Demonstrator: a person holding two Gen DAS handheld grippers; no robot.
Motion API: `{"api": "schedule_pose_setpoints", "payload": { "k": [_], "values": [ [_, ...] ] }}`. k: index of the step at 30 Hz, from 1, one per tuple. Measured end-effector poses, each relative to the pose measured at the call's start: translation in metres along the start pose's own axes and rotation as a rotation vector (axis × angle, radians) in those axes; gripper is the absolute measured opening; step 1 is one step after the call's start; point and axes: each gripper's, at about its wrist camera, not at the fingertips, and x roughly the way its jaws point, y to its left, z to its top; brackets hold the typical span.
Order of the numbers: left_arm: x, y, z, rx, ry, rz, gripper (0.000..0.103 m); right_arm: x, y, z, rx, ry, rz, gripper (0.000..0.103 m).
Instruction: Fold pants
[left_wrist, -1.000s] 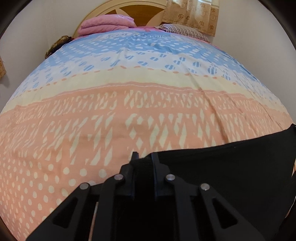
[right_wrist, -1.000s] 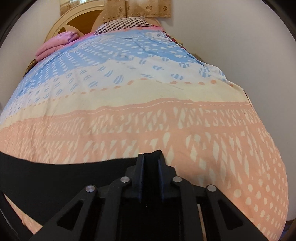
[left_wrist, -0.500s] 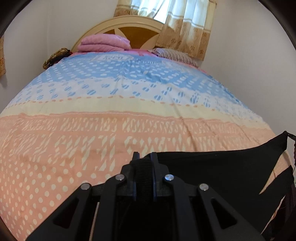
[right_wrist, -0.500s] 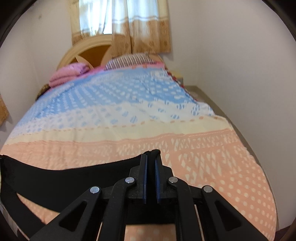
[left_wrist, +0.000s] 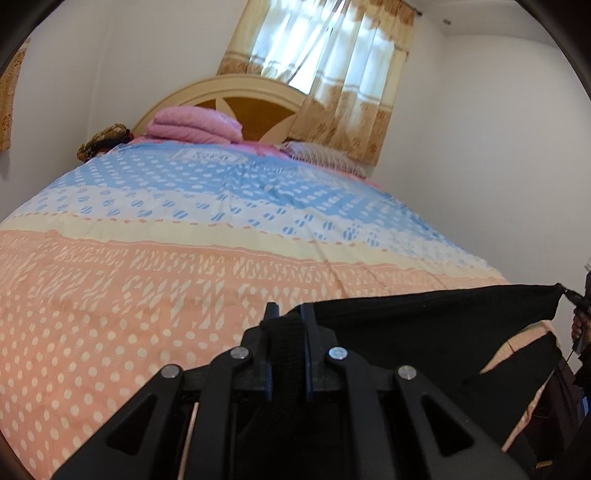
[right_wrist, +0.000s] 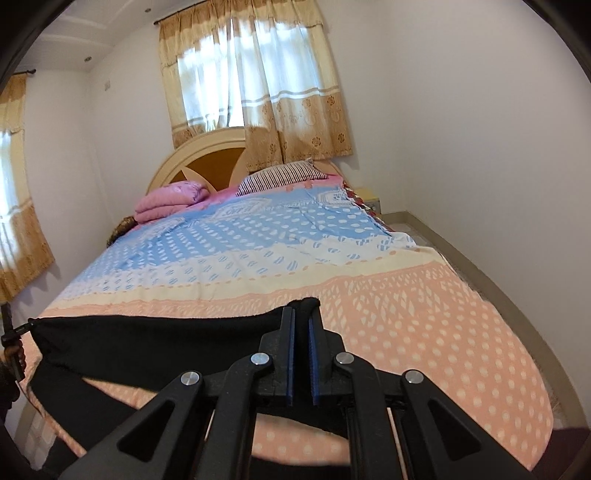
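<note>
The black pants (left_wrist: 424, 328) hang stretched between my two grippers above the foot of the bed. My left gripper (left_wrist: 286, 314) is shut on one top corner of the pants. My right gripper (right_wrist: 302, 310) is shut on the other top corner, and the pants (right_wrist: 155, 343) run left from it as a taut black band. The lower part of the pants hangs below the frames. In the left wrist view the right gripper's tip (left_wrist: 574, 297) shows at the far corner of the cloth.
The bed (right_wrist: 424, 317) has a patterned cover, peach near me and blue farther off. A folded pink blanket (right_wrist: 170, 199) and a striped pillow (right_wrist: 280, 177) lie by the wooden headboard (left_wrist: 236, 99). Walls stand close on both sides.
Both grippers have risen and tilted up, lifting the pants off the bed. The window and curtains have come into view.
</note>
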Motion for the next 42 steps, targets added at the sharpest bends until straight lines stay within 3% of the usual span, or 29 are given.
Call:
{"api": "schedule_pose_setpoints", "payload": {
  "k": [6,14,19,27,30,32,33,34,37,39,42],
  "values": [
    [-0.029,0.004,-0.034,-0.007,-0.036,-0.032,0.012,-0.02,-0.021,-0.042,0.047,0.034,-0.008,0.005],
    [-0.044,0.005,-0.085,0.005,0.014,-0.037,0.013,-0.019,-0.04,-0.092,0.103,0.122,-0.039,0.005],
    [-0.055,0.006,-0.094,0.001,-0.005,-0.036,0.014,-0.026,-0.04,-0.106,0.114,0.126,-0.044,0.005],
    [-0.061,0.009,-0.108,0.009,0.003,-0.025,0.016,-0.025,-0.042,-0.116,0.084,0.172,-0.12,0.005],
    [-0.068,0.004,-0.11,0.041,-0.007,0.009,0.026,-0.026,-0.04,-0.115,0.058,0.198,-0.123,0.006],
    [-0.072,0.003,-0.112,0.06,-0.013,0.037,0.044,-0.031,-0.039,-0.113,0.053,0.205,-0.138,0.021],
    [-0.075,0.003,-0.114,0.071,-0.02,0.049,0.047,-0.037,-0.038,-0.112,0.054,0.199,-0.174,0.049],
    [-0.076,0.003,-0.114,0.08,-0.022,0.053,0.048,-0.042,-0.036,-0.109,0.058,0.183,-0.185,0.057],
    [-0.079,-0.001,-0.119,0.12,-0.018,0.079,0.05,-0.063,-0.009,-0.098,0.022,0.132,-0.153,0.057],
    [-0.078,-0.005,-0.121,0.164,-0.008,0.105,0.05,-0.068,0.03,-0.09,-0.089,0.128,-0.14,0.057],
    [-0.074,-0.01,-0.117,0.186,0.0,0.121,0.045,-0.057,0.116,-0.089,-0.276,0.151,0.002,0.057]
  ]
}}
